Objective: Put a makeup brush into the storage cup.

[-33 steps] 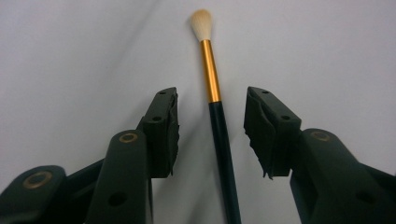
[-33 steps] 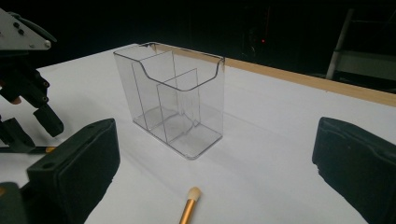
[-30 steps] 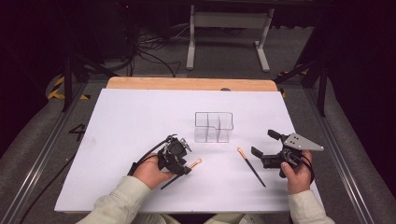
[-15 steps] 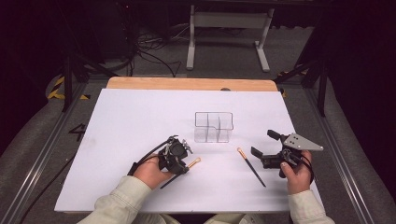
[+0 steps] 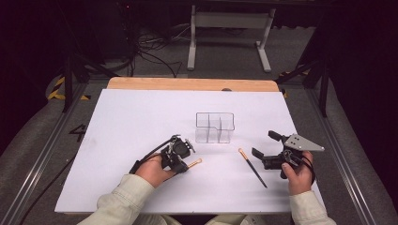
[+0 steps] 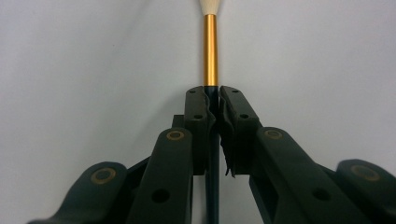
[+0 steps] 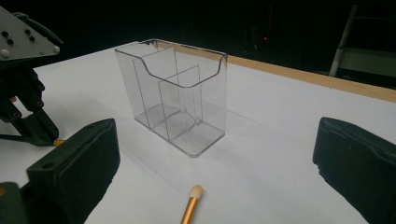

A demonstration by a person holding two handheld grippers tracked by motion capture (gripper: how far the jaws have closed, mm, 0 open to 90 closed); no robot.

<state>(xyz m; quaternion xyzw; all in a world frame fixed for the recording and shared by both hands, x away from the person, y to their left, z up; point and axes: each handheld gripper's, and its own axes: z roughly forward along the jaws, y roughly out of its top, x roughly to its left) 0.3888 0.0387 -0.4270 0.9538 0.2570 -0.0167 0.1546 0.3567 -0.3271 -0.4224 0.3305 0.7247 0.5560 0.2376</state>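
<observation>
A makeup brush with a black handle, gold ferrule and pale tip lies on the white table. My left gripper has just been closing and is now shut on its handle just behind the ferrule. In the high view that gripper sits left of centre, with the brush tip poking out to the right. A second, similar brush lies loose in front of my right gripper, which is open and empty. Its wide-apart jaws frame a clear compartment organizer and the second brush's tip.
The clear organizer stands upright mid-table between the two hands, its compartments empty. A wooden strip runs along the table's far edge. Metal rails flank the table, and a stand and cables lie on the dark floor beyond.
The left gripper's jaws have drawn in on the brush handle. Both hands and the loose brush have kept their places.
</observation>
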